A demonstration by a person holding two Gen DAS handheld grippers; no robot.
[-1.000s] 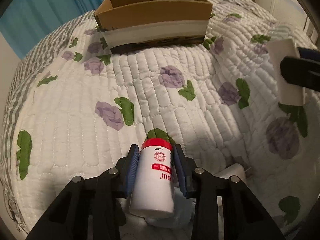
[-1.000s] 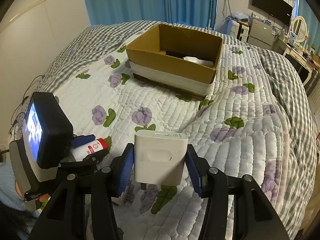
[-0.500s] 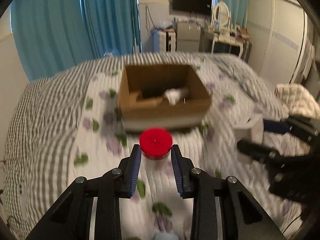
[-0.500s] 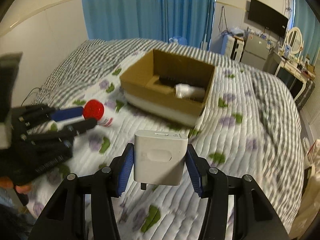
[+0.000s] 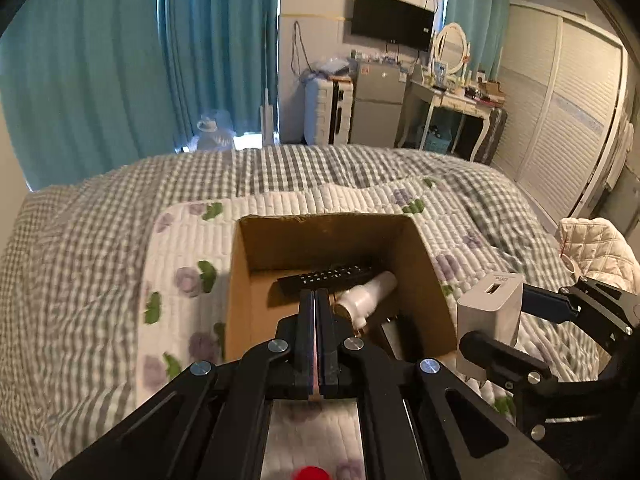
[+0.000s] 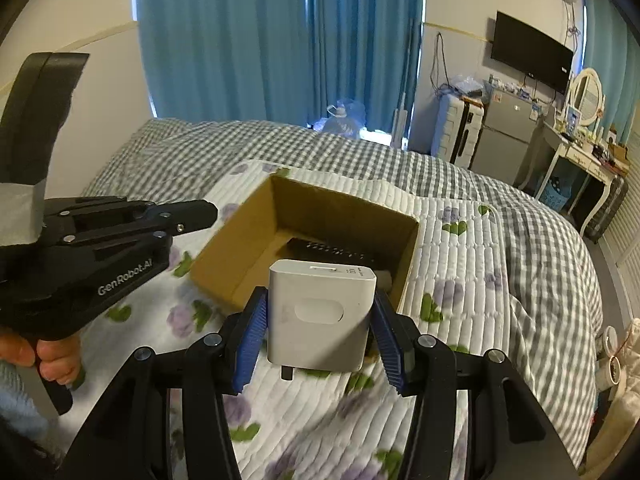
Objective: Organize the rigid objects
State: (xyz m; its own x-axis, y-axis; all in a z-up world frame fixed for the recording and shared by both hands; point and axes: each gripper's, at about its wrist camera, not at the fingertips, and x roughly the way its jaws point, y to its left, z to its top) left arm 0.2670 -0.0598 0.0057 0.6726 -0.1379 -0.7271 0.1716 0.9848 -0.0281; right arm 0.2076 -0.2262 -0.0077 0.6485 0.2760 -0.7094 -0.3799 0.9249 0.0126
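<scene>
Bed (image 5: 100, 240) carries gingham cover and floral quilt (image 5: 180, 280). Teal curtains (image 5: 120, 60), wall television (image 5: 392, 20), wardrobe (image 5: 560, 100) beyond its far edge.

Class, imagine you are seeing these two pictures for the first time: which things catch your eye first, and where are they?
The white charger block, clamped in the right tool, fills the foreground. Beyond it, an open cardboard box sits on the floral quilt, holding a black remote. The left tool is shut, empty, above the box.

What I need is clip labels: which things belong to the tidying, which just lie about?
Job: white square charger block in right gripper; open brown cardboard box; black remote control and white plastic bottle inside it.
Lying about: blue curtains; black wall TV; white suitcase.
</scene>
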